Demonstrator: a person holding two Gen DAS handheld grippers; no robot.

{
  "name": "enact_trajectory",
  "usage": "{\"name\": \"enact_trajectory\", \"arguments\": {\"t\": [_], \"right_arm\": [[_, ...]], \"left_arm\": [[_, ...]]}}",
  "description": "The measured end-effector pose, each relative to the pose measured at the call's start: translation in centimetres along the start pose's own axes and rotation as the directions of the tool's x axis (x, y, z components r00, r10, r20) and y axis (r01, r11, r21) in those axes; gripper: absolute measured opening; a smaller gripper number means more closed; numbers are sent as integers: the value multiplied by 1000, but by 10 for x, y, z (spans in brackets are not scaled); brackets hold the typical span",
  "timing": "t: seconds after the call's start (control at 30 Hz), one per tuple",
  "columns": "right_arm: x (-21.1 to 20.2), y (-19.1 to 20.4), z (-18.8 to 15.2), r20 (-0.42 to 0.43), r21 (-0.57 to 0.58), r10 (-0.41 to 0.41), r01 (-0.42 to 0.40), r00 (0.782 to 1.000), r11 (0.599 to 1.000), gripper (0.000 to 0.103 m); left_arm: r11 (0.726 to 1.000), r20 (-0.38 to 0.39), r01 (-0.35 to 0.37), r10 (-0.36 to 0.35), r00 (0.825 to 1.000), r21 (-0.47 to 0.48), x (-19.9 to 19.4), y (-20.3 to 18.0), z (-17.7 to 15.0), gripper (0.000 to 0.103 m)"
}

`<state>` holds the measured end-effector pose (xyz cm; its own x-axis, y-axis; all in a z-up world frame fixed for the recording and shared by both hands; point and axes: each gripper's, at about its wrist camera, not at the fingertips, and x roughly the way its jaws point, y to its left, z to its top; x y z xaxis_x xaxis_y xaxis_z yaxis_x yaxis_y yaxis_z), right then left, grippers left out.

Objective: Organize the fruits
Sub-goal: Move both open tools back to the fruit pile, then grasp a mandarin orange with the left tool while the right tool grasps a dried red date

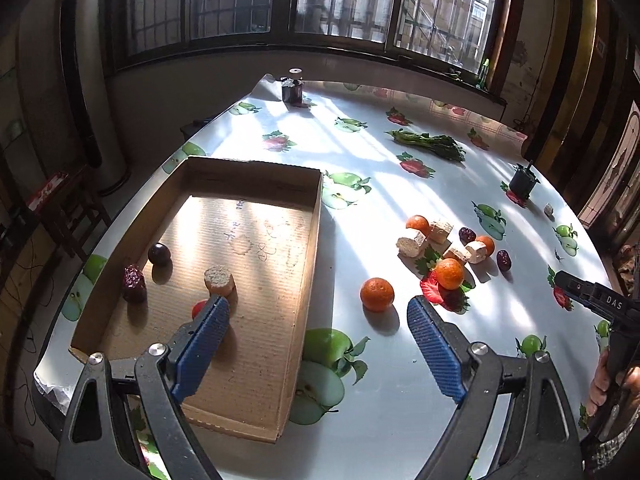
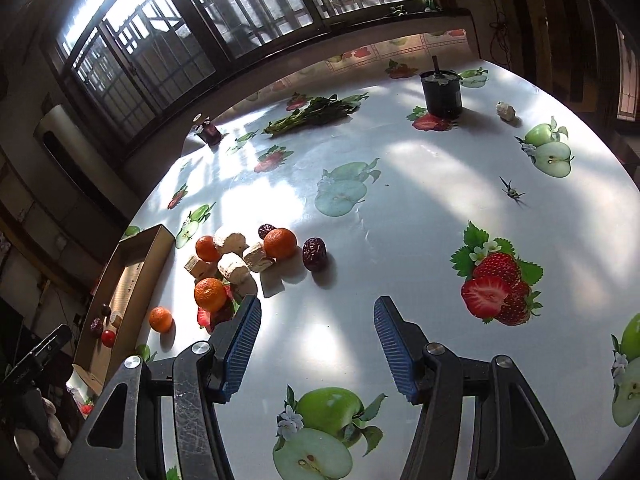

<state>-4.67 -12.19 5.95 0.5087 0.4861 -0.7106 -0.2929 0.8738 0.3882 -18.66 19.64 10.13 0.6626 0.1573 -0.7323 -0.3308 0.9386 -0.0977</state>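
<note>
A shallow cardboard box (image 1: 308,248) lies on the table's left; it holds a dark grape (image 1: 159,254), a red date (image 1: 133,282), a pale round chunk (image 1: 219,280) and a small red fruit (image 1: 197,309) partly hidden by my finger. My left gripper (image 1: 320,320) is open and empty, straddling the box's right wall. A lone mandarin (image 1: 377,294) sits just beyond it. A pile of mandarins (image 2: 209,294), pale chunks (image 2: 236,268) and red dates (image 2: 314,254) lies farther right. My right gripper (image 2: 318,322) is open and empty, near the pile.
A bunch of green vegetables (image 1: 430,144) lies at the back. A dark pot (image 2: 441,94) stands far right, a dark jar (image 1: 292,89) at the far edge, a small pale chunk (image 2: 506,111) beside the pot. The fruit-print tablecloth (image 2: 400,184) covers the round table.
</note>
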Motion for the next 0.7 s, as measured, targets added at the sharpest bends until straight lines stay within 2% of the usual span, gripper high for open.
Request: {"name": "enact_trajectory", "arguments": {"t": [0.13,0.17,0.27,0.3,0.43,0.63,0.67,0.7], "right_arm": [[16,-3,7,-18,0,-27,27,999,1000,63],[22,-1,9,-31,-16,-42,42,999,999,63],[45,9,14,-75,-77,-76,70,994,995,62],[51,12,15,-83,-89,-86,78,993,993,61],[73,17,23,-107,-94,-99,89,989,992,59],[91,32,27,-111,-124,-111,97,988,987,59],[95,34,28,-113,-132,-115,100,987,986,58],[98,35,28,-116,-137,-119,103,986,985,51]], "left_arm": [[997,-20,48,-46,999,65,24,-25,0,89],[995,-28,51,-49,998,82,31,-30,0,85],[989,-88,81,-70,994,125,59,-45,0,59],[989,-109,80,-66,992,128,68,-47,0,57],[989,-133,71,-54,990,126,90,-46,0,57],[989,-186,103,-82,979,102,113,-44,-5,56],[989,-184,101,-80,980,109,113,-45,-6,54],[988,-179,91,-68,981,122,113,-47,-7,53]]}}
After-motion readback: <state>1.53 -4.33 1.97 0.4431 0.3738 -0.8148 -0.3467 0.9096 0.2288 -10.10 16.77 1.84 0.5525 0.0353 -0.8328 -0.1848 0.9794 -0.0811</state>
